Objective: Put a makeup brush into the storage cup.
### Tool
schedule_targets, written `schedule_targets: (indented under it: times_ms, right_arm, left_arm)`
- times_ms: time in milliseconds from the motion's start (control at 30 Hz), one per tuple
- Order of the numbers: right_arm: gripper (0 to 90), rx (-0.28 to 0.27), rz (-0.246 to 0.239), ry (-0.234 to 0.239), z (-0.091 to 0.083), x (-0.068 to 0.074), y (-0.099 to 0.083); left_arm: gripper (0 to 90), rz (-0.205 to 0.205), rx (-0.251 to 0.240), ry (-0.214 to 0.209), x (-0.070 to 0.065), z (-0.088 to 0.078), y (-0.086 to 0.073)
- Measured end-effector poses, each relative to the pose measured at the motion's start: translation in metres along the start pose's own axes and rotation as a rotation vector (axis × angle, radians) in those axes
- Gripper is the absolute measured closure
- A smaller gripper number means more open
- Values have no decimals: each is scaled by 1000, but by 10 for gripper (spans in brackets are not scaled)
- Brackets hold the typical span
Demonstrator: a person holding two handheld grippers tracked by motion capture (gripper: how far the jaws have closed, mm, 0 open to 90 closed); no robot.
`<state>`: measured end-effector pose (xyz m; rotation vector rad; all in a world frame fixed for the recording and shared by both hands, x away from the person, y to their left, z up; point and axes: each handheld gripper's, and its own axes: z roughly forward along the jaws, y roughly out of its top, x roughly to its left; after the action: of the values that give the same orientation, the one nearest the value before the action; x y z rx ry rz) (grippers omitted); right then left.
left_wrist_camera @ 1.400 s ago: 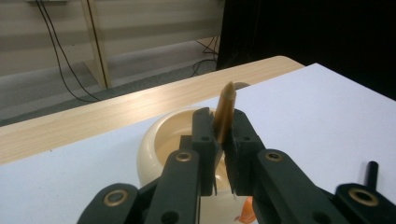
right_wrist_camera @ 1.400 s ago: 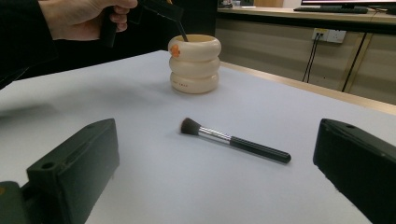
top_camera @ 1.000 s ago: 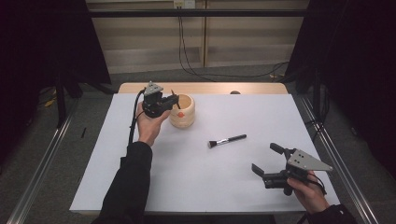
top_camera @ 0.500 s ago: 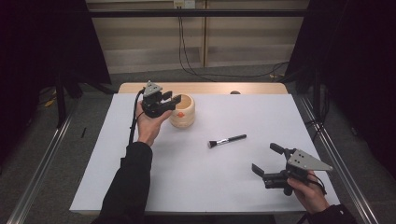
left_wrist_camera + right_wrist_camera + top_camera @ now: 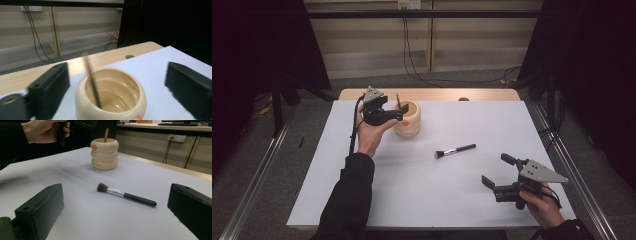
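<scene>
White table [image 5: 362, 200]: we hold our left gripper [image 5: 398, 114], jaws just opened wide, at the far-left cream pot [image 5: 408, 125] where a stick [image 5: 398, 101] stands, our right gripper [image 5: 496, 172] wide near the brush [image 5: 455, 150].

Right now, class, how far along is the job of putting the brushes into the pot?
Done: one thin brush stands inside the cream pot. In hand: nothing; the left gripper has just opened over the pot. Left: the makeup brush lies on the table before the open right gripper.
</scene>
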<state>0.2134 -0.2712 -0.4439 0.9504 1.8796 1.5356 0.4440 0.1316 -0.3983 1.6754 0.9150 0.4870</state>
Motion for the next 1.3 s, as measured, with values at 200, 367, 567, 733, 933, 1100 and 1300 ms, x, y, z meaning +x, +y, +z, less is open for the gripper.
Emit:
schedule_targets:
  times_ms: [200, 367, 567, 733, 933, 1100, 1300]
  right_arm:
    - [2, -3, -5, 7, 0, 0, 0]
    - [2, 0, -7, 4, 0, 0, 0]
    - [2, -3, -7, 11, 0, -1, 0]
    - [2, -6, 0, 9, 0, 0, 0]
    - [2, -5, -3, 4, 1, -2, 0]
    - [2, -9, 4, -4, 1, -3, 0]
    - [2, 1, 5, -3, 1, -3, -1]
  left_arm:
    - [19, 7, -26, -18, -1, -5, 1]
    - [19, 16, -36, -6, -4, -8, 4]
    - [24, 24, -38, -30, -10, -14, 3]
    - [18, 35, -49, -22, -16, -20, -2]
    - [22, 46, -66, -38, -20, -32, -4]
    - [19, 67, -109, -8, -18, -49, -7]
    - [14, 55, -130, 9, -14, -68, -13]
